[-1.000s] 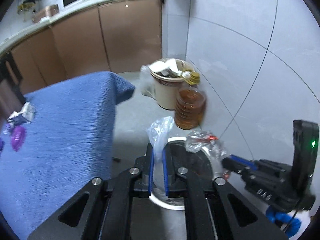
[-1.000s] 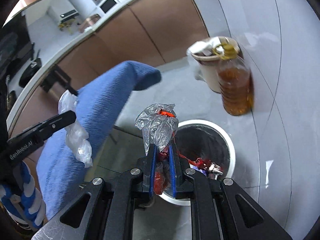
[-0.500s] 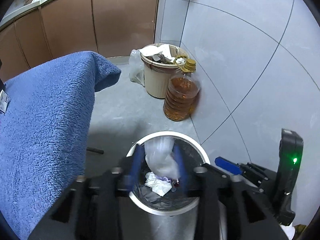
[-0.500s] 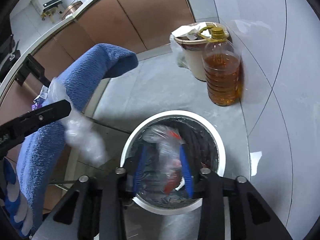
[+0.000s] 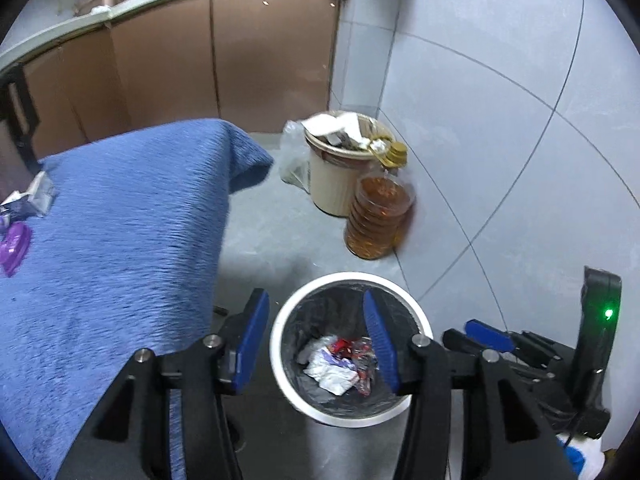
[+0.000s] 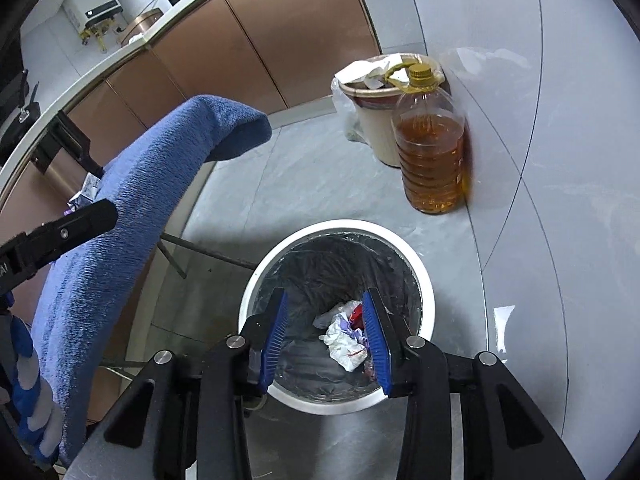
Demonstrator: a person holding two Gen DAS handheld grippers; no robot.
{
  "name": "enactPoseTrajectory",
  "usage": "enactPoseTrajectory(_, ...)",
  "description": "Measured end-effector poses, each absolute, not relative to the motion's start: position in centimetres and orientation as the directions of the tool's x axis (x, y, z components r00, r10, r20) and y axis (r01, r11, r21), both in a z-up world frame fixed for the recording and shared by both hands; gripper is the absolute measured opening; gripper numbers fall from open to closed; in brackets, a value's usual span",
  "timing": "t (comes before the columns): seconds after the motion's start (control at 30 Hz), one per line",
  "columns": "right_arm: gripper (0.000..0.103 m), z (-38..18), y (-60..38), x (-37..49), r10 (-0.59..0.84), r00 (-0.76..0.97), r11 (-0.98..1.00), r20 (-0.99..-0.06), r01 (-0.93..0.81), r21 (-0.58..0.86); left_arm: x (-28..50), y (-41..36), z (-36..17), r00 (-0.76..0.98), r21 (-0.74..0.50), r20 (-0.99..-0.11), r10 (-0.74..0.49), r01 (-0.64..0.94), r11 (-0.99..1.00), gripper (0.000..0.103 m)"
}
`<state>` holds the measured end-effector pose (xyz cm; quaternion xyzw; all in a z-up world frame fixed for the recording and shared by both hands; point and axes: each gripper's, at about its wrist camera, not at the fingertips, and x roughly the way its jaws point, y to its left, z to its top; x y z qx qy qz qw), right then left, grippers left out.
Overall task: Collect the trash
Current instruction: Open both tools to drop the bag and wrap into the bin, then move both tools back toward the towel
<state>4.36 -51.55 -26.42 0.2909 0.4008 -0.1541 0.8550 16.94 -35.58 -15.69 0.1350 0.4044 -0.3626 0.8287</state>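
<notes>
Poised over the white-rimmed trash bin [image 5: 352, 344] for the drop: left gripper [image 5: 316, 344] and right gripper [image 6: 326, 338], jaws just opened, nothing between. Crumpled wrappers [image 6: 346, 338] inside; more litter [image 5: 24, 204] far left on blue cloth [image 5: 120, 232].

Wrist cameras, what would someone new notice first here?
The white-rimmed bin on the floor, right under both open grippers, left gripper and right gripper, with crumpled trash at its bottom. Behind it a big bottle of amber oil stands against the wall, and a blue cloth covers the table beside.
</notes>
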Motion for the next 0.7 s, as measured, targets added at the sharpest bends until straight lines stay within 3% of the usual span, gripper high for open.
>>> enactPoseTrajectory(0.5, 0.047, -17.8, -46.4, 3.0, -0.042, 0.743, 0.846, -0.668, 0.383, 0.372, 14.3, -24.7, -9.4, 0.571, -0.027, -0.663, -0.484, 0.627, 0.778, 0.048)
enactPoseTrajectory(0.7, 0.052, -13.2, -42.6, 2.7, -0.02, 0.789, 0.891, -0.614, 0.292, 0.346, 12.2, -18.0, -6.8, 0.654, -0.025, -0.6, -0.46, 0.56, 0.828, 0.055)
